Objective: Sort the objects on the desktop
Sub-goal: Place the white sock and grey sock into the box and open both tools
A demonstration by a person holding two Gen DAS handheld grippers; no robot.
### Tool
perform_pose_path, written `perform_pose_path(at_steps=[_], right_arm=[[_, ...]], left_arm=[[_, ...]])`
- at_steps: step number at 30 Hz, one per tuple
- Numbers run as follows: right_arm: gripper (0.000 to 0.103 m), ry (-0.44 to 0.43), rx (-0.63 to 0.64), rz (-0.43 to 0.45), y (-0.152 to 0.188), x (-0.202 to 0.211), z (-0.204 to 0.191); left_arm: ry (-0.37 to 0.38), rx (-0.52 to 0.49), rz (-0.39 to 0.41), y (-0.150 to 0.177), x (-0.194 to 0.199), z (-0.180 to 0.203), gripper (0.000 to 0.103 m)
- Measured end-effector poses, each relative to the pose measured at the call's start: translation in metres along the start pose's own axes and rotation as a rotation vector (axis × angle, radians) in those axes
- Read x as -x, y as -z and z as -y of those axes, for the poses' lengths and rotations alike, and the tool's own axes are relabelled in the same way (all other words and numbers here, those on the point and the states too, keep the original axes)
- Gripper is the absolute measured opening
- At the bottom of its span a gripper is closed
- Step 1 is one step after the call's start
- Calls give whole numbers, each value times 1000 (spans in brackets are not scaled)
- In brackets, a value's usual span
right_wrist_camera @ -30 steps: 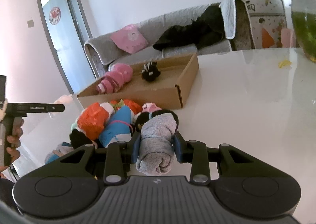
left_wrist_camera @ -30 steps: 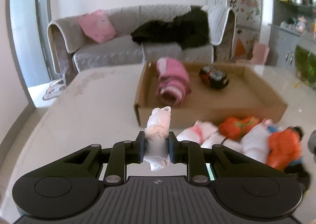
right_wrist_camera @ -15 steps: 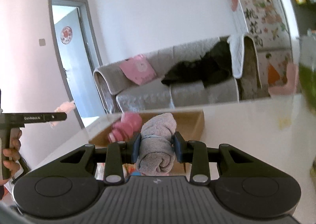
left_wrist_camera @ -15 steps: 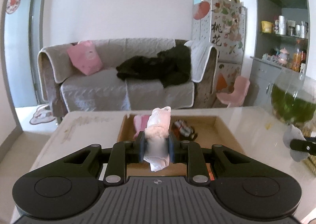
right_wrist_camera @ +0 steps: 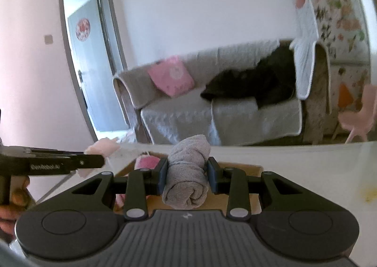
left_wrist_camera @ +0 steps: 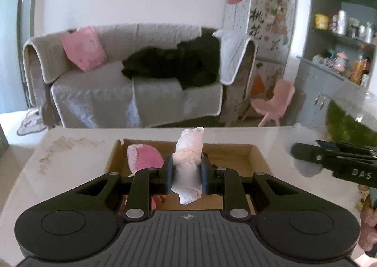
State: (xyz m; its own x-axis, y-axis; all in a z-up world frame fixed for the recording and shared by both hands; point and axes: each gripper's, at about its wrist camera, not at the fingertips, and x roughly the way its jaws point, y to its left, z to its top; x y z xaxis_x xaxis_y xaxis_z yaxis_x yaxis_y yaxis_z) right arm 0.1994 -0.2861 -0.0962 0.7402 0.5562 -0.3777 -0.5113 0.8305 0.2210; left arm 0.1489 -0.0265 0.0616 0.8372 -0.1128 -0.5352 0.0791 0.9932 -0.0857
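Left wrist view — left hand-held gripper (left_wrist_camera: 186, 176) is pinching a white sock roll (left_wrist_camera: 188, 168) directly above the cardboard box (left_wrist_camera: 256, 156), roll's long axis pointing forward.

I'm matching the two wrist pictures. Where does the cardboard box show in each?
Left wrist view: the box sits low at centre on the table, behind the left gripper and its white roll.
Right wrist view: only strips of the box show low at centre, behind the right gripper and its grey roll.
Shared landmark: the pink roll inside the box.
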Motion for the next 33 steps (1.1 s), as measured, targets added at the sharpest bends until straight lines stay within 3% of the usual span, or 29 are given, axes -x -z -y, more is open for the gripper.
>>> perform_pose_path(at_steps=[6, 12, 26, 28, 29, 30, 31, 33], right_arm=[[32, 32, 11, -82, 2, -53, 13], [32, 72, 10, -165, 6, -89, 21], [34, 130, 76, -292, 10, -121, 13], [38, 129, 75, -314, 10, -124, 12], [48, 133, 78, -305, 9, -122, 11], [59, 138, 76, -291, 8, -120, 12], [78, 143, 72, -281, 6, -117, 12], [76, 154, 71, -251, 3, -109, 12]], left_arm=[[16, 71, -87, -5, -61, -16, 29], [19, 88, -154, 9, -101, -19, 29], [6, 54, -248, 33, -137, -20, 33], [10, 51, -257, 32, -135, -18, 47], [12, 49, -253, 31, -134, -17, 53], [11, 46, -249, 31, -132, -15, 72], [3, 48, -246, 30, -130, -15, 84], [1, 44, -238, 30, -124, -14, 83]])
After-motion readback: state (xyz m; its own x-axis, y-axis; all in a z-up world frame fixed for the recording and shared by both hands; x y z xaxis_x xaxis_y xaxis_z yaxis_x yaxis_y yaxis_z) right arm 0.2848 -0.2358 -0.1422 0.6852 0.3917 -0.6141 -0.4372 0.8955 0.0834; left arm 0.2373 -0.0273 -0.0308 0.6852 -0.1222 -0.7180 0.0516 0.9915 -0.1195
